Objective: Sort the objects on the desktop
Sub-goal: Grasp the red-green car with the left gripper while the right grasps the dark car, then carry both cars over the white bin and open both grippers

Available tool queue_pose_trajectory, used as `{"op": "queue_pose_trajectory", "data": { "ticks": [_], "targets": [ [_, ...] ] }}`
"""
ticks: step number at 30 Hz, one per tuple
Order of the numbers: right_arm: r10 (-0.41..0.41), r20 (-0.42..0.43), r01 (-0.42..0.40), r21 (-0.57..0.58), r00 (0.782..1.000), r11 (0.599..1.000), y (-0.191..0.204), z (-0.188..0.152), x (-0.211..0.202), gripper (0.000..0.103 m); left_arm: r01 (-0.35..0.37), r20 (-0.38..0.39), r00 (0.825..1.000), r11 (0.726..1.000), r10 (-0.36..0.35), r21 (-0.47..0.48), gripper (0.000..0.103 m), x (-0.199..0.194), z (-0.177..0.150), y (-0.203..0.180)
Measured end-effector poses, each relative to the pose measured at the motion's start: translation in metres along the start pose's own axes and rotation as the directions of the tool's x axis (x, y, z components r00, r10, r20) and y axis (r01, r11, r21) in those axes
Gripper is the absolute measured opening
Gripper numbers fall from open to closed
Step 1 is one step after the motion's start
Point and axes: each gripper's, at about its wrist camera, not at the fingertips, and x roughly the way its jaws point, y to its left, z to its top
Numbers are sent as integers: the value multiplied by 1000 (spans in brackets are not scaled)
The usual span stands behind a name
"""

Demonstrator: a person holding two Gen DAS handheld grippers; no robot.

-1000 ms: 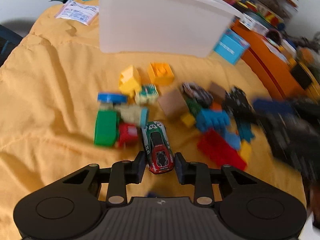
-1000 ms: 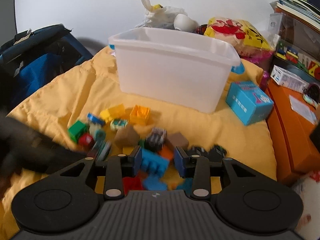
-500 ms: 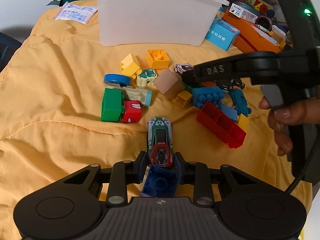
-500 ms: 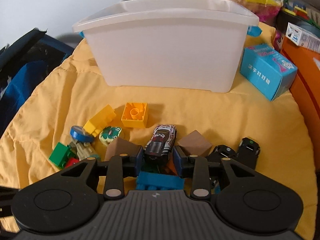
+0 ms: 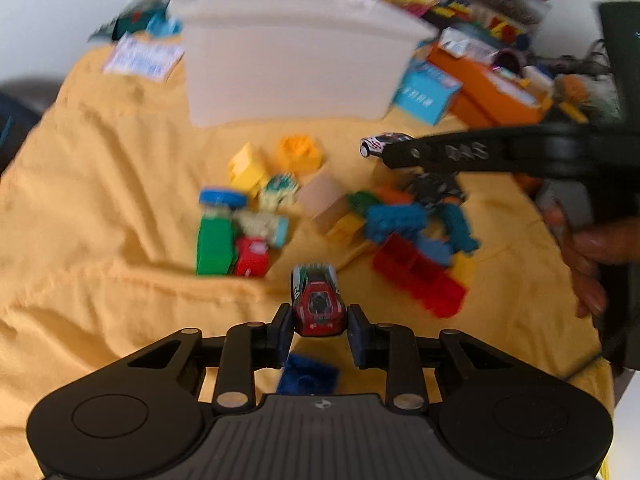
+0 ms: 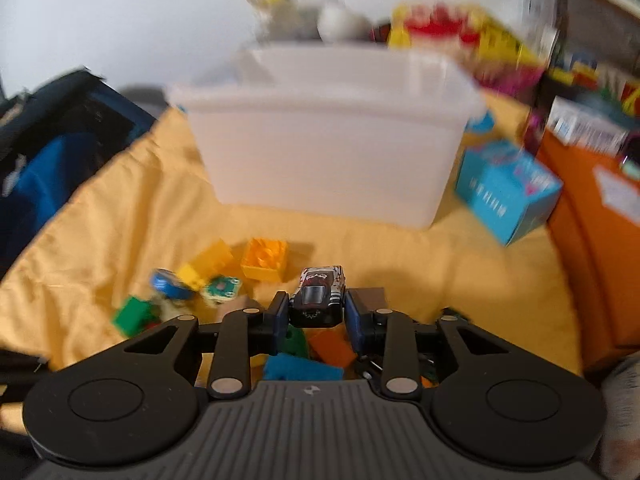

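My left gripper [image 5: 319, 320] is shut on a red and green toy car [image 5: 318, 300], held a little above the yellow cloth [image 5: 100, 200]. A blue brick [image 5: 308, 374] lies under it. My right gripper [image 6: 316, 312] has a white and black toy car [image 6: 320, 296] between its pads, and its jaws are closing on it. From the left wrist view that car [image 5: 380, 144] hangs at the right gripper's tip [image 5: 390, 152], above the brick pile [image 5: 400, 224]. A white plastic bin [image 6: 332, 160] stands behind the pile.
Loose bricks lie scattered: a green one [image 5: 214, 246], a yellow one [image 6: 208, 260], an orange one [image 6: 266, 260], a red one [image 5: 420, 280]. A blue carton [image 6: 508, 192] and an orange box [image 5: 492, 92] sit right of the bin. A dark bag [image 6: 48, 152] is at left. A hand [image 5: 588, 248] holds the right gripper.
The right gripper came over the pile, closed around the white and black car and lifted it. The left gripper rose with the red car, baring the blue brick below.
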Motion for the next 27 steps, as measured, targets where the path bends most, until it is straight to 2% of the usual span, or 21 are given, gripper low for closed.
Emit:
{"op": "queue_pose_trajectory", "data": {
  "ticks": [3,6,11,14,17,19,22,23,24,25,27],
  "targets": [
    [43,17,-42,-34,999,999,0,-14,-41,33,37,4,999,999,-37,34,32,-17,-2,-11],
    [66,-36,-67,-43,997,997,0,-42,-66,33,70,-33,997,995,-68,66,32,-25,-19,-22],
    [83,-195,-95,-54,977,994,3,-106,-68,33,100,-170,982,993,-87,66,33,-9,-64,-27],
    [78,-248,-93,-48,966,994,6,-127,-59,34,72,-142,988,990,-54,123,33,-13,-72,-34],
    [80,-226,-93,-44,971,995,8,-126,-60,36,66,-134,990,992,-52,104,36,-11,-70,-35],
    [79,-207,-90,-48,975,995,9,-121,-58,42,60,-124,991,993,-47,103,38,-10,-68,-38],
    [72,-206,-81,-35,976,996,6,-119,-52,42,52,-116,992,994,-41,99,38,-6,-65,-42],
    [80,-208,-87,-27,975,996,6,-119,-49,42,53,-114,993,994,-42,95,38,-5,-65,-41],
    [84,-212,-92,-26,974,995,4,-120,-48,38,51,-112,993,995,-40,92,32,-5,-65,-41],
    [79,-230,-90,-36,970,995,4,-122,-45,33,47,-107,994,995,-37,91,32,-4,-65,-41],
    [68,-225,-88,-78,972,993,6,-125,-47,33,49,-103,994,994,-39,97,32,-2,-65,-41]
  ]
}}
